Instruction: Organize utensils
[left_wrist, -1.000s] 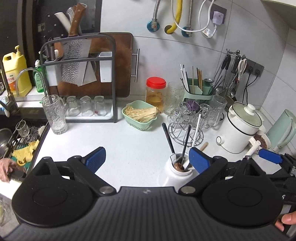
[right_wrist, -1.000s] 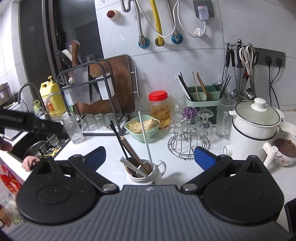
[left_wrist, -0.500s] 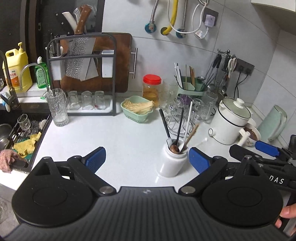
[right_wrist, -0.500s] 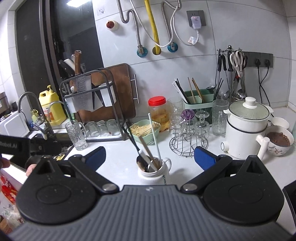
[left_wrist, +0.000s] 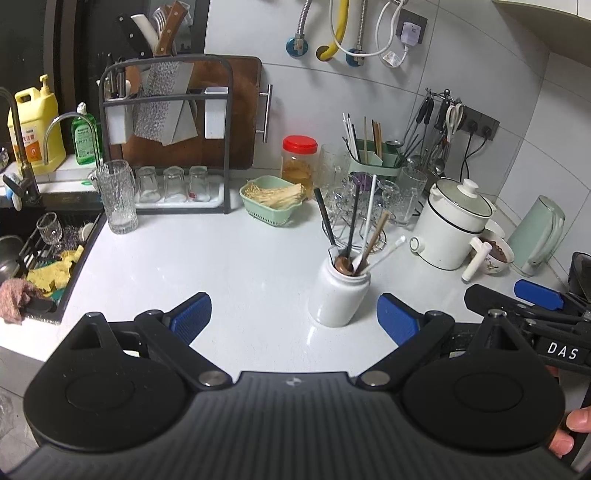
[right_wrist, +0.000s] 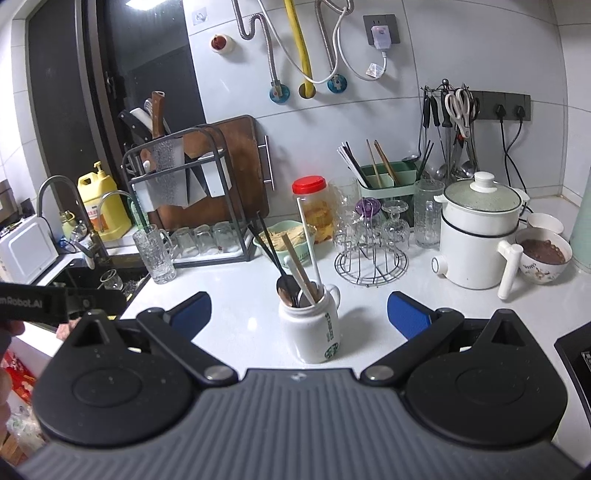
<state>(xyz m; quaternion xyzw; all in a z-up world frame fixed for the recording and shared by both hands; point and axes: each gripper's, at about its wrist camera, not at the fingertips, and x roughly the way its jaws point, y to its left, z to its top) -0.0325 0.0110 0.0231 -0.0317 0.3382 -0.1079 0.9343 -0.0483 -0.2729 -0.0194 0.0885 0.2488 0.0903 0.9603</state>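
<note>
Left wrist view: the left gripper is seen spread wide with nothing between its blue pads, held low over the counter. The white mug stands at about 1 o'clock of it, close by, with the utensils bunched upright inside: black chopsticks, a white one, a wooden one and spoon bowls at the rim. The right gripper is likewise wide open and empty, with the mug at 12 o'clock between its fingers but not touched

Against the pictures of a second ago, both grippers have been drawn back and raised: the mug has shrunk and slid away from the pads in both views, and more bare counter is shown in front. The utensils lean much as they did, and none has been lifted out

The green caddy at 1 o'clock against the wall already holds chopsticks. Whether the mug's utensils are sorted as wanted or are still to be carried to the caddy cannot be told: a retreat with empty pads would fit a finished placement as well as a pause before a fresh reach
</note>
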